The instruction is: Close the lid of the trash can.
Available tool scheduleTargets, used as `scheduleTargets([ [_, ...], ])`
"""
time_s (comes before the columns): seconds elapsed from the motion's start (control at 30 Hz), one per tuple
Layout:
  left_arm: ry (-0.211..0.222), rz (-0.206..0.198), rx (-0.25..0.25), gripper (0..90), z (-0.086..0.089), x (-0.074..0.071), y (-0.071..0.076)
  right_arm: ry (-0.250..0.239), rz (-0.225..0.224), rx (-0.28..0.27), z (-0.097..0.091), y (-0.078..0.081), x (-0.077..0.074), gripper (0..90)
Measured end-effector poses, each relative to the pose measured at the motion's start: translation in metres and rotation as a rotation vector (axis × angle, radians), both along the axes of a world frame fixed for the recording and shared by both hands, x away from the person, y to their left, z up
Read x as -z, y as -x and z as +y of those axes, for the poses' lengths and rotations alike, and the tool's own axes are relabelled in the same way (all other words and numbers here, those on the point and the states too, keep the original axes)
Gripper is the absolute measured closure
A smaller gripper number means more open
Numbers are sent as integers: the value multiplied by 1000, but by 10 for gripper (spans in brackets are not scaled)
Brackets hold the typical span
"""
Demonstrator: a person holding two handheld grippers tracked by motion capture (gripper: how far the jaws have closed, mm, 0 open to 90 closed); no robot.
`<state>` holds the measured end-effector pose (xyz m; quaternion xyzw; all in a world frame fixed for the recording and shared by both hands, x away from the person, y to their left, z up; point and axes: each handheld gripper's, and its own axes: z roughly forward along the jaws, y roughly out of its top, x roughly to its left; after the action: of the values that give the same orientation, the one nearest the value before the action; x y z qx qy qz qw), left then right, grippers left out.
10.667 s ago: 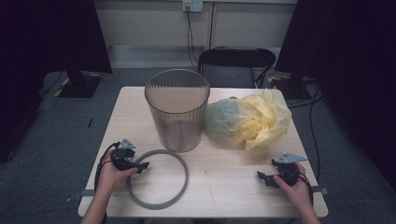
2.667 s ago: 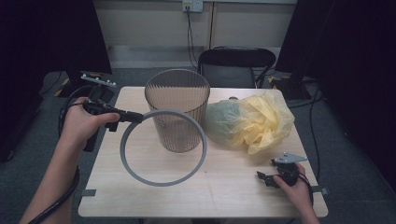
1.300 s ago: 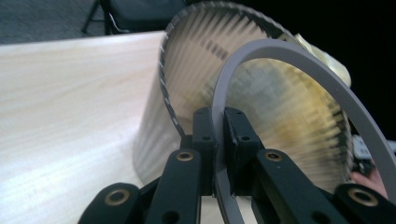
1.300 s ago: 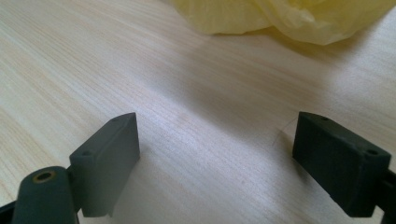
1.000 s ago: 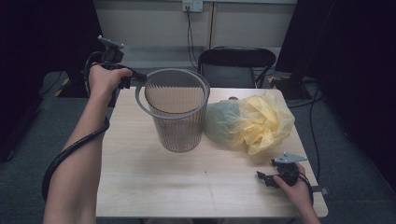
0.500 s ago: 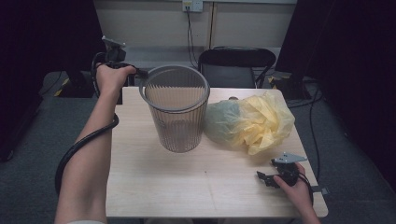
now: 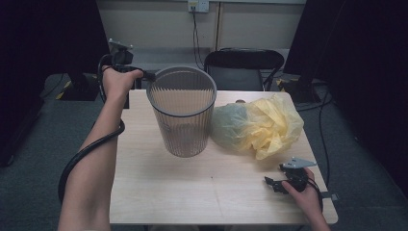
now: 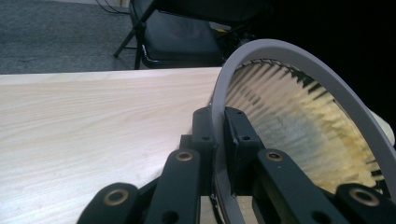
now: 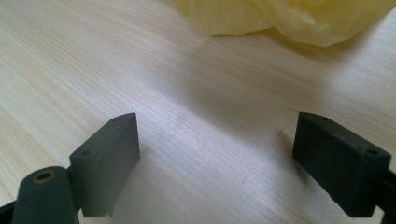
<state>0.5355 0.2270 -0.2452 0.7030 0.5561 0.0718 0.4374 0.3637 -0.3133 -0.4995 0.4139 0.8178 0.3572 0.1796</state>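
Observation:
A grey plastic ring (image 7: 181,114) lies level at the top rim of the mesh wastebasket (image 7: 183,134), which stands upright on the table's far middle. My left gripper (image 7: 144,74) reaches in from the far left and is shut on the ring's left edge. In the left gripper view the ring (image 8: 280,49) runs between the pads of my left gripper (image 8: 218,126), with the basket's mesh (image 8: 289,121) behind it. My right gripper (image 7: 269,183) rests at the front right of the table, open. In its own view my right gripper (image 9: 217,140) holds only bare wood between its jaws.
A crumpled yellow plastic bag (image 7: 269,125) lies right of the basket, and its edge (image 9: 280,16) shows ahead of the right gripper. A black folding chair (image 7: 245,62) stands behind the wooden table (image 7: 144,192). The left gripper's cable (image 7: 82,159) hangs along the forearm.
The ring has shifted slightly right and now lines up with the basket's rim, still held by my left gripper. The right hand has not moved.

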Motion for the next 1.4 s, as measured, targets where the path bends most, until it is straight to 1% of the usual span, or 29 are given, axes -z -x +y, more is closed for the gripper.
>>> scheduleTargets([
  [0.07, -34, -11, 3, 828, -3, 1, 1, 0, 0, 0, 0, 0, 0, 139],
  [0.1, -25, -20, 3, 818, -3, 1, 1, 2, 0, 1, 0, 0, 0, 139],
  [0.13, -21, -29, -9, 776, -4, 2, 2, 2, 0, 1, 0, 0, 0, 139],
  [0.17, -27, -33, -16, 680, -4, 2, 2, 0, 0, 0, 0, 0, 0, 139],
  [0.2, -50, -38, -7, 622, -4, 2, 3, 0, 0, 0, 0, 0, 0, 139],
  [0.23, -49, -41, 0, 590, -4, 1, 4, 0, 0, 0, 0, 0, 0, 139],
  [0.27, -36, -53, 4, 548, -3, 1, 5, 1, 0, 1, 0, 0, 0, 139],
  [0.33, -63, -64, 4, 426, -5, -1, 8, 1, 0, 1, 0, 0, 0, 139],
  [0.37, -65, -69, 10, 372, -5, -3, 11, 0, -1, 0, 0, 0, 0, 139],
  [0.4, -63, -71, 8, 334, -5, -4, 13, 1, 0, 1, 0, 0, 0, 139],
  [0.47, -46, -91, 6, 275, -6, -8, 20, -1, 0, -1, 0, 0, 0, 139],
  [0.5, -48, -95, 14, 235, -6, -8, 22, 1, 0, 0, 0, 0, 0, 139],
  [0.53, -52, -115, 47, 205, -6, -9, 27, 1, 0, 0, 0, 0, 0, 138],
  [0.57, -47, -123, 62, 191, -5, -10, 30, 1, 0, 0, 0, 0, 0, 139],
  [0.6, -33, -124, 68, 190, -5, -11, 34, 0, 0, 0, 0, 0, 0, 138],
  [0.67, -20, -126, 74, 188, -4, -11, 41, 0, 0, -2, 0, 0, 0, 139],
  [0.7, -26, -126, 66, 180, -4, -12, 45, -1, 1, -2, 0, 0, 0, 139],
  [0.77, -24, -125, 68, 183, -3, -13, 49, -1, 1, -3, 0, 0, 0, 139],
  [0.83, -22, -136, 69, 177, -3, -13, 54, -1, 1, -3, 0, 0, 0, 138],
  [0.9, -29, -147, 64, 170, -4, -13, 57, -2, 0, -3, 0, 0, 0, 138],
  [0.97, -19, -139, 63, 157, -5, -11, 61, -2, 0, -3, 0, 0, 0, 138],
  [1.0, -24, -142, 67, 157, -5, -10, 63, -2, 0, -3, 0, 0, 0, 138],
  [1.1, -20, -136, 69, 157, -5, -8, 68, -1, 0, -3, 0, 0, 0, 139],
  [1.2, -31, -138, 73, 157, -4, -6, 73, -2, 0, -3, 0, 0, 0, 138],
  [1.3, -26, -148, 78, 156, -1, -3, 78, -2, 0, -3, 0, 0, 0, 138],
  [1.4, -28, -138, 72, 157, 3, 3, 84, -1, 0, -3, 0, 0, 0, 139],
])
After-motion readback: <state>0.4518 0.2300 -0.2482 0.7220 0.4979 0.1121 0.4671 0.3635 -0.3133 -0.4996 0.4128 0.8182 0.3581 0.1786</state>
